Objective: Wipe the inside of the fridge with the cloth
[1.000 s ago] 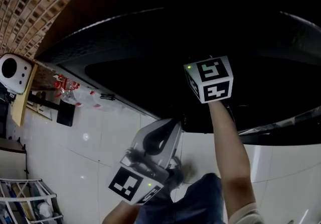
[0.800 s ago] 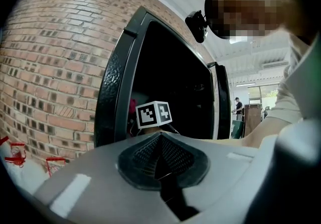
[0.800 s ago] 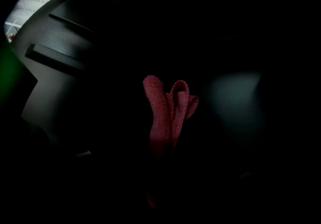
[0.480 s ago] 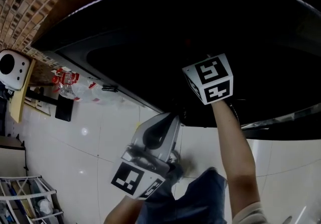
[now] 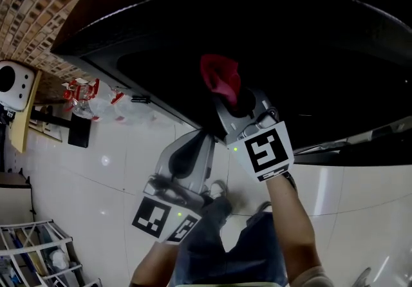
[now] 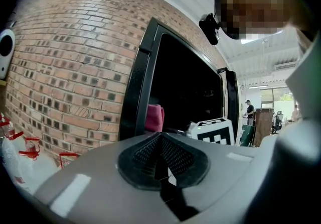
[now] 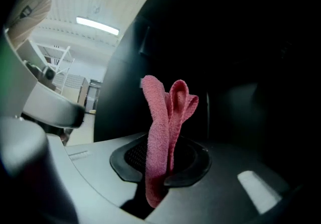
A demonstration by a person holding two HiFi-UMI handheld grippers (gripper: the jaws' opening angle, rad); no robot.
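Seen from the head camera, the right gripper (image 5: 226, 100) reaches up toward the 12 o'clock edge, into the dark opening of the fridge (image 5: 302, 47). Its jaws are clamped on a pink cloth (image 5: 219, 77). In the right gripper view, the cloth (image 7: 168, 117) rises between the pads as a loose folded loop, pinched only at its lower part. Its top stands free in front of the black interior and appears to touch no surface. The left gripper (image 5: 192, 150) hangs at about 7 o'clock from the right one, outside the fridge. Its jaws are closed together on nothing, and a brick wall (image 6: 65, 67) lies at its 9 o'clock. The main risk seems to be the narrow grip: dragging the loop across a wall or shelf could pull it out of the jaws. The floppy loop may also fold over, so that hard plastic rubs the surface instead of fabric. The interior is too dark to make out shelves, so the gripper could knock into one.
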